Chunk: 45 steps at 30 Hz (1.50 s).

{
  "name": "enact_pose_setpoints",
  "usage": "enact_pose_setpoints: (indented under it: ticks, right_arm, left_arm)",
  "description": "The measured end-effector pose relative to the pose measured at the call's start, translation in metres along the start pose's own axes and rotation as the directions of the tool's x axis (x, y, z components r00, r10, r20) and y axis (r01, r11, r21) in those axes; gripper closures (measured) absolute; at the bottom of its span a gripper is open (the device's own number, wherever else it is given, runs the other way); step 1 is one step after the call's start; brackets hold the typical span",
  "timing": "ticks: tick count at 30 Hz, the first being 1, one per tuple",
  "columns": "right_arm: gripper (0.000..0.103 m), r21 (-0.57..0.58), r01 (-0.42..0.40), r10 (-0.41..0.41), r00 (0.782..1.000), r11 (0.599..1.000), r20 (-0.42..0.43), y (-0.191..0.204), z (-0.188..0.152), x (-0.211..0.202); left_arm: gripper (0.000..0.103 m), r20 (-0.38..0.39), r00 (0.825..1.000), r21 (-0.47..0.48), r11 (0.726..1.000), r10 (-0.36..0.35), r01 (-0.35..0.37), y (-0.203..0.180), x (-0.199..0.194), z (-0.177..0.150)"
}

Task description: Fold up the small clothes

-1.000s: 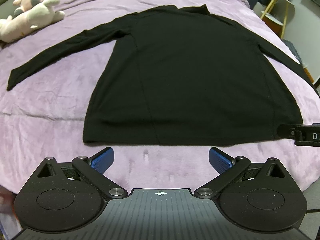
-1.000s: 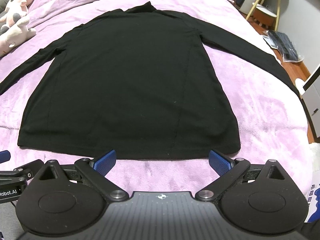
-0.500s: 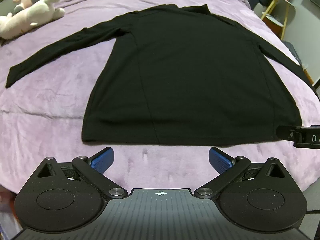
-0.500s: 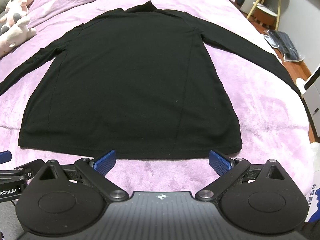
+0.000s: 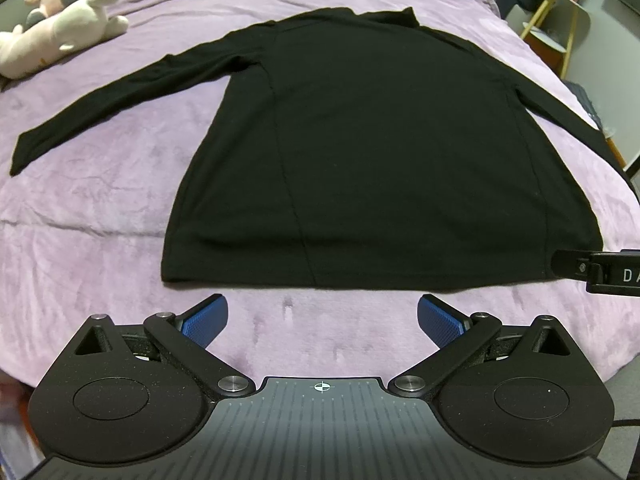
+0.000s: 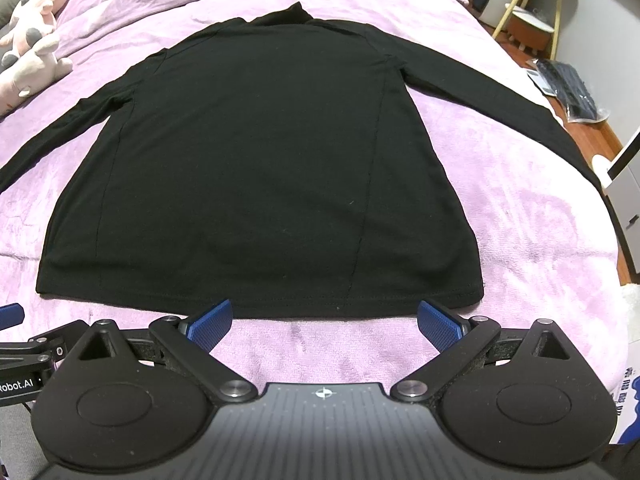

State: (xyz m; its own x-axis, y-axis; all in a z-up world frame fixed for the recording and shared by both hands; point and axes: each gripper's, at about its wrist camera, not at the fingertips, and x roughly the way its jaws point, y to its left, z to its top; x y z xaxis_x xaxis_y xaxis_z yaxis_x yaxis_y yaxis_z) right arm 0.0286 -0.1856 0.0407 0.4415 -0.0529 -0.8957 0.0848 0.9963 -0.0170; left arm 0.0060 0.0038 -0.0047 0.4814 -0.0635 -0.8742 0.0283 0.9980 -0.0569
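Purple bed point(image 5: 100, 240); yellow-legged side table point(image 6: 528, 12) (far right).

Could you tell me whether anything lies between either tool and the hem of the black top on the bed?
Nothing visible does. Only bare purple blanket separates the open left tool and open right tool from the hem of the black top. The plush toy lies far off, by the left sleeve.

Left gripper point(image 5: 322, 316) fingers spread wide – right gripper point(image 6: 324, 320) likewise, both level, side by side.
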Motion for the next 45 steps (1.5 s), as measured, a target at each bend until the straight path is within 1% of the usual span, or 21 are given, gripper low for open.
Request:
enact_pose_setpoints:
  ticks: [23,34,45]
  right_arm:
    - [0.004,0.02,-0.01,0.01,1.0,1.0,0.0,-0.006,-0.002,0.002]
    - [0.004,0.032,-0.033,0.034,0.999,0.999,-0.002,-0.014,-0.005,0.007]
    - [0.004,0.049,-0.063,0.064,0.998,0.997,-0.006,-0.021,-0.006,0.011]
  left_arm:
    - [0.0,-0.007,1.0,-0.005,1.0,-0.006,0.006,-0.002,0.002,-0.001]
    - [0.0,-0.012,1.0,-0.007,1.0,-0.007,0.007,-0.004,0.003,-0.002]
    - [0.0,-0.018,0.999,-0.019,0.999,-0.026,0.026,-0.005,0.006,-0.001]
